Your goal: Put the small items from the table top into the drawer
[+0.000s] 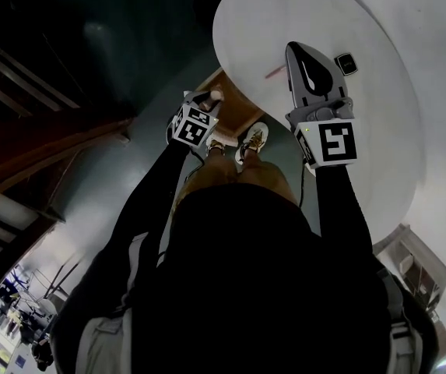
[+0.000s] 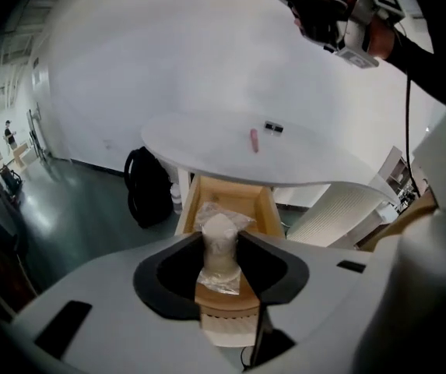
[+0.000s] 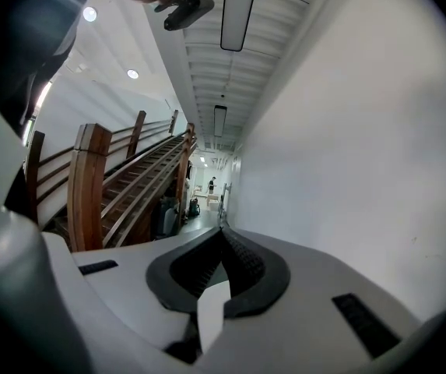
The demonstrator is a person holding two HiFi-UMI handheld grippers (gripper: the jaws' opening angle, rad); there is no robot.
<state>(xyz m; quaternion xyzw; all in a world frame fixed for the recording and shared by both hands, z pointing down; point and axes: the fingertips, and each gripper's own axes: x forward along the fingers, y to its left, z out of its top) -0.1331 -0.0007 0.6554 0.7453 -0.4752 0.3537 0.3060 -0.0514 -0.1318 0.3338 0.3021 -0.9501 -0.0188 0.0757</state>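
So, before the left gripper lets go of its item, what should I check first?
1. Grip of left gripper on wrapped white item: ok.
2. The drawer is open: ok.
3. Item lined up with drawer: ok.
4. Item low enough to drop: cannot tell.
5. The right gripper is shut, empty, away from drawer: ok.
6. The table is cleared: not ok; pink item and black item lie on it.

Dim fisheye-warped views with dark corners and slight blur.
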